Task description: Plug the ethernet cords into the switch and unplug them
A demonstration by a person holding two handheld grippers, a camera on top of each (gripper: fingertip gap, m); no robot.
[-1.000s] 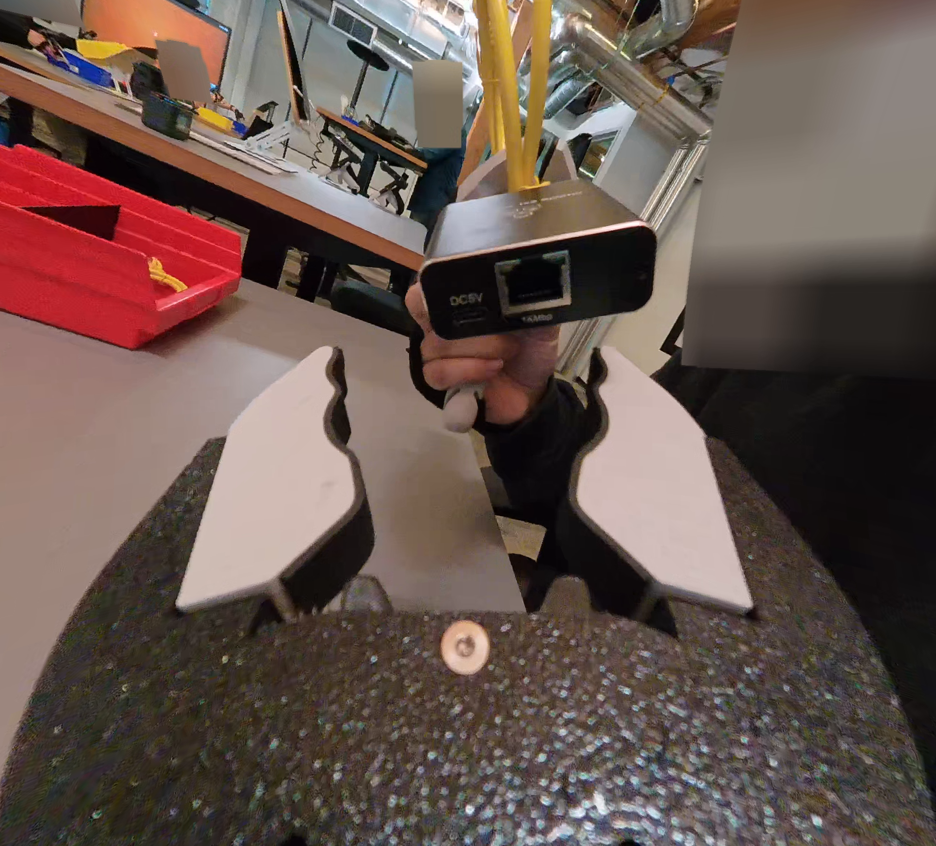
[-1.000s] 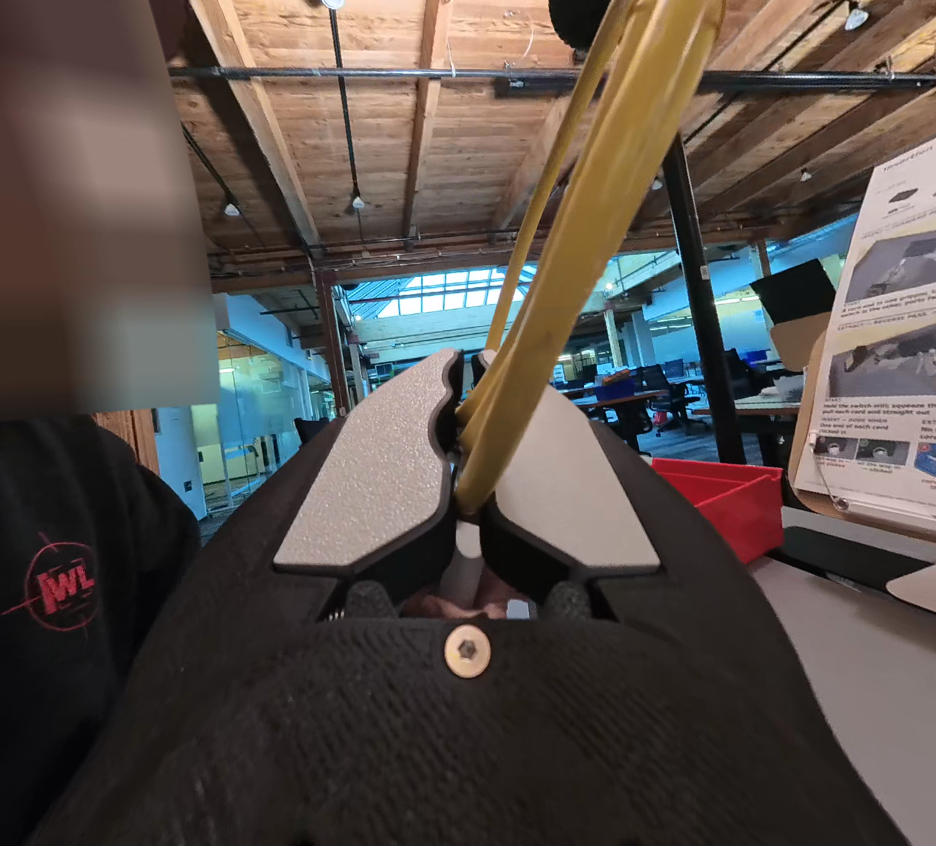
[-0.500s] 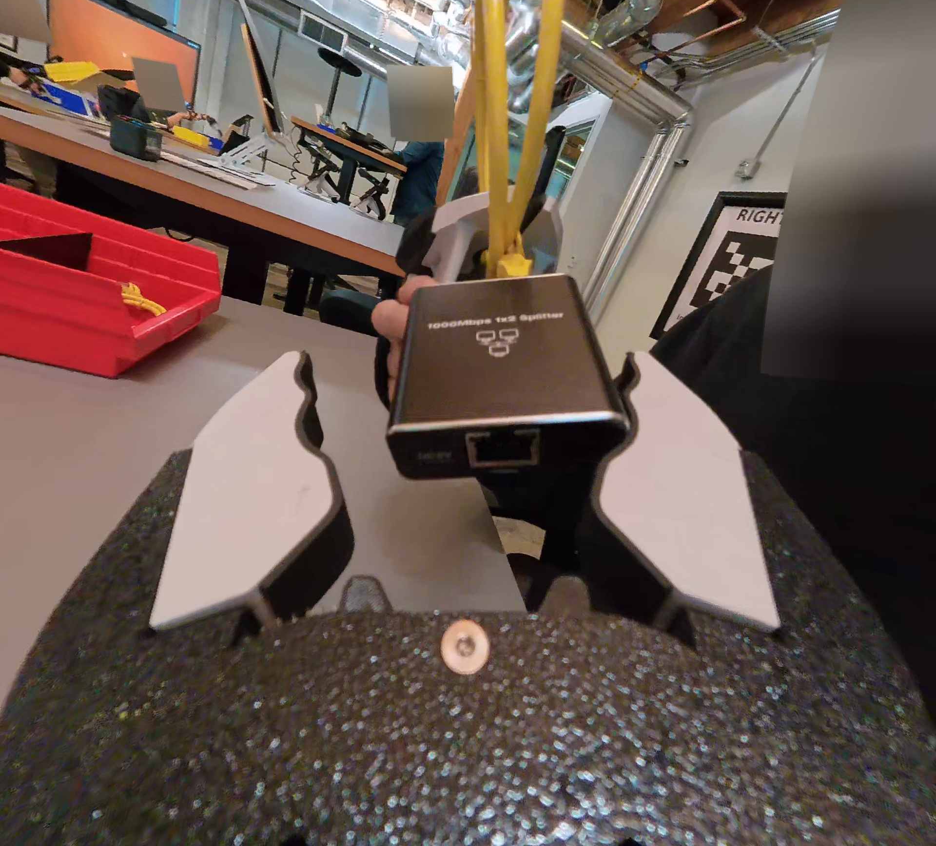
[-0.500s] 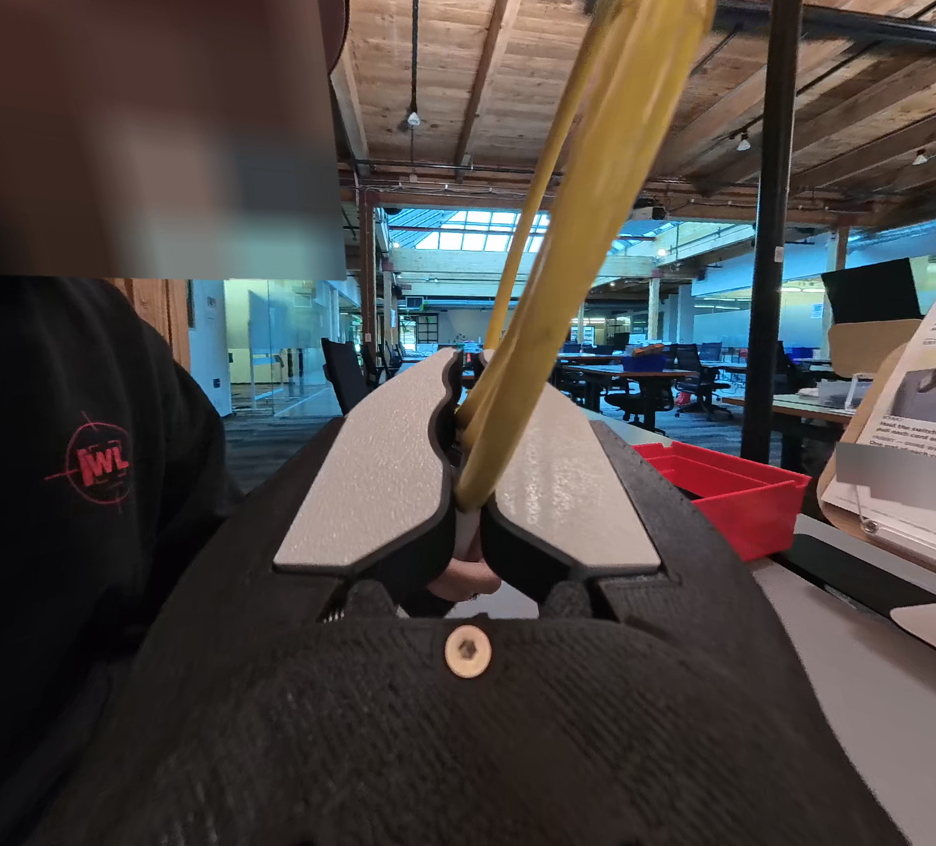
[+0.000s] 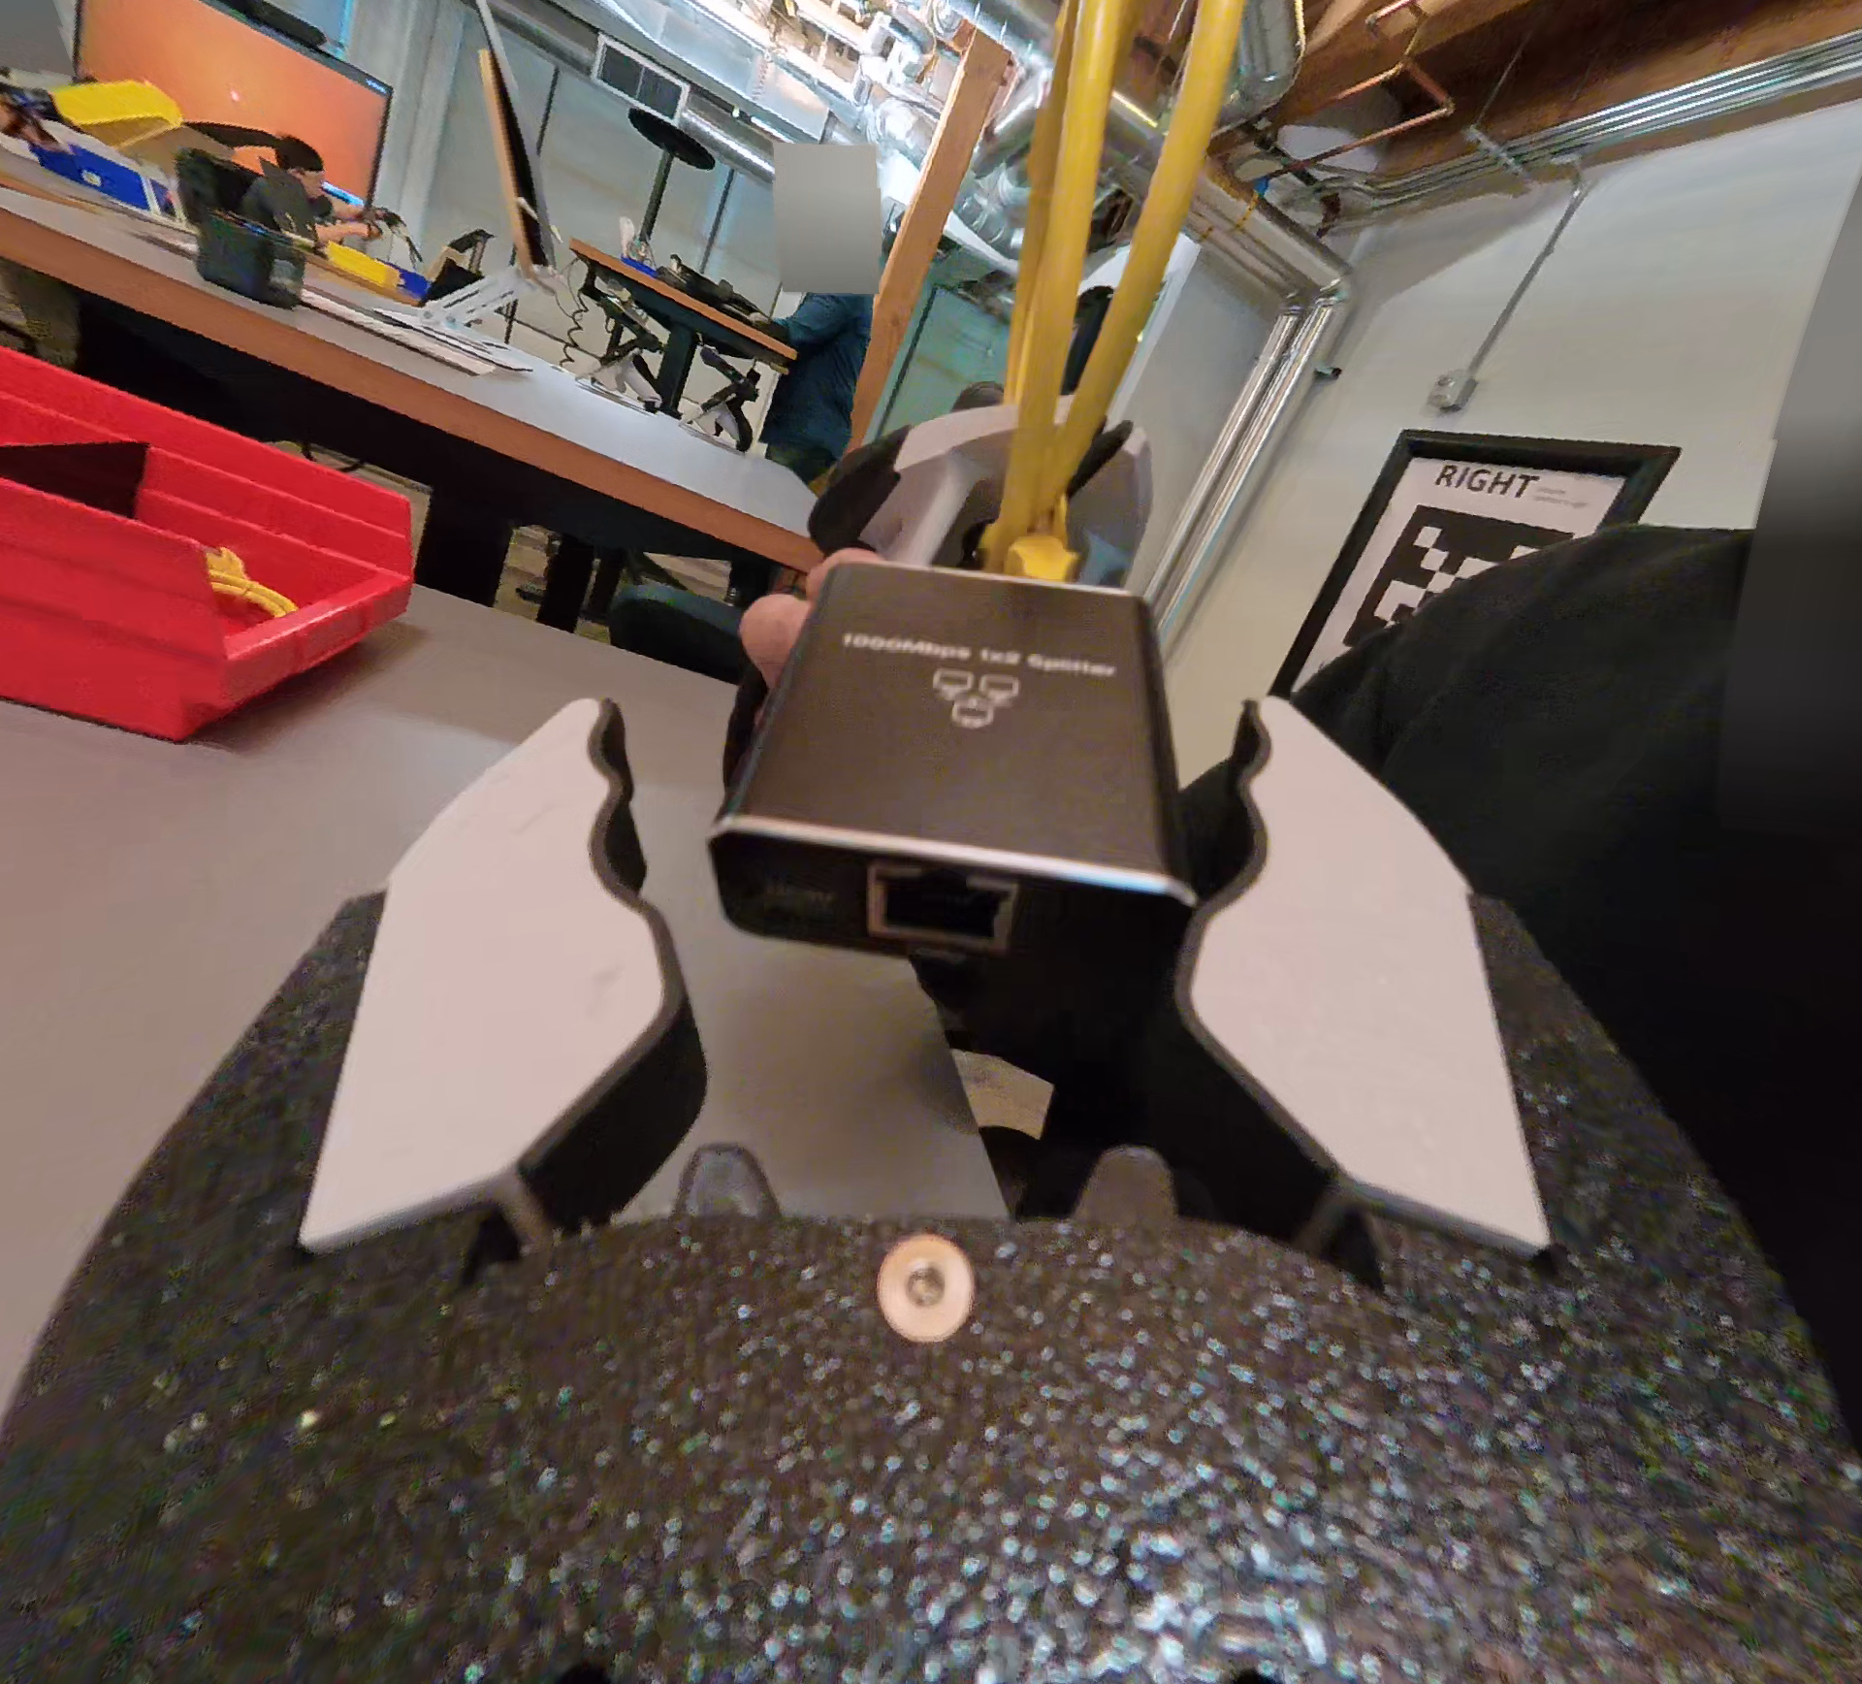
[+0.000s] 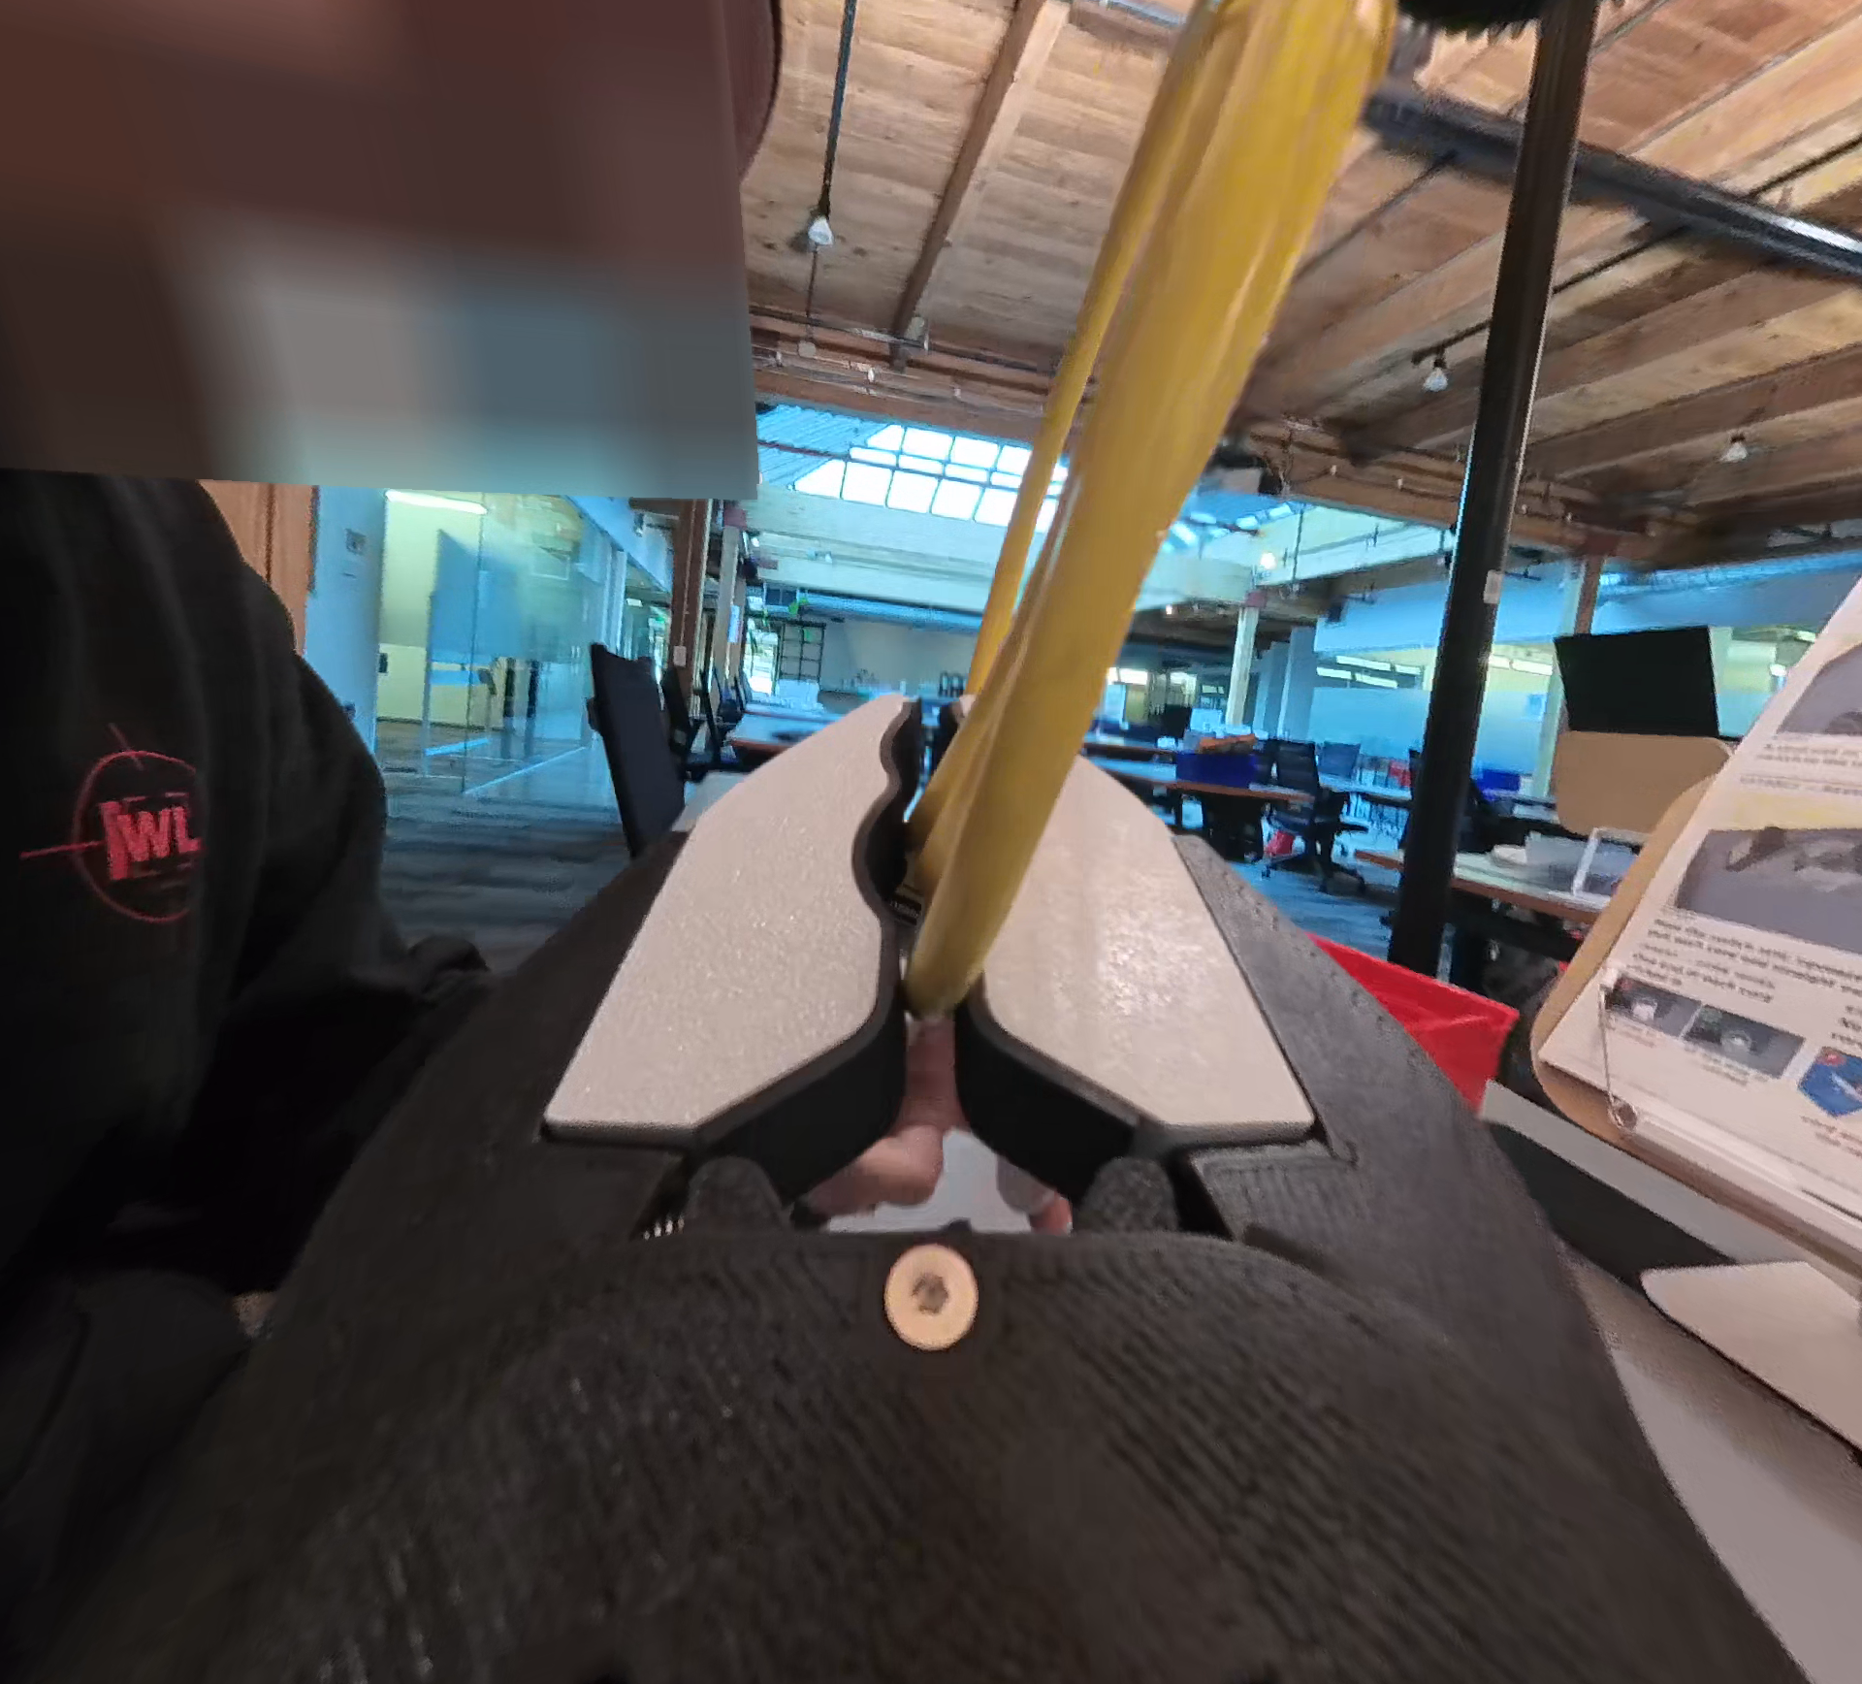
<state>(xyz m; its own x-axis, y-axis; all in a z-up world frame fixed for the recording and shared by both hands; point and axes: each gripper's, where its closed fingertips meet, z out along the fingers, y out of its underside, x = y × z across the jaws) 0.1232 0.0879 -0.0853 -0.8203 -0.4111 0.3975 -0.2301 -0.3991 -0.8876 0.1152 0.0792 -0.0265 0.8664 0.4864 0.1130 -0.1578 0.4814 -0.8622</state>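
Item: black switch [image 5: 957, 759], held aloft between spread left tongs [image 5: 932, 839], near port empty; yellow ethernet cord [image 5: 1048, 386] plugged at far end, pinched by right tongs [image 6: 932, 839]; status: one cord seated, unplugging apparently outstanding

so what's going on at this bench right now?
A person is working two handheld grippers. The right gripper has its jaws shut on a bundled yellow ethernet cord, whose plug sits in the far end of a small black switch. The switch hangs off that cord in the air, between the open jaws of the left gripper, which are not touching it. The near port on the switch is empty. Another yellow cord lies in a red bin on the table.
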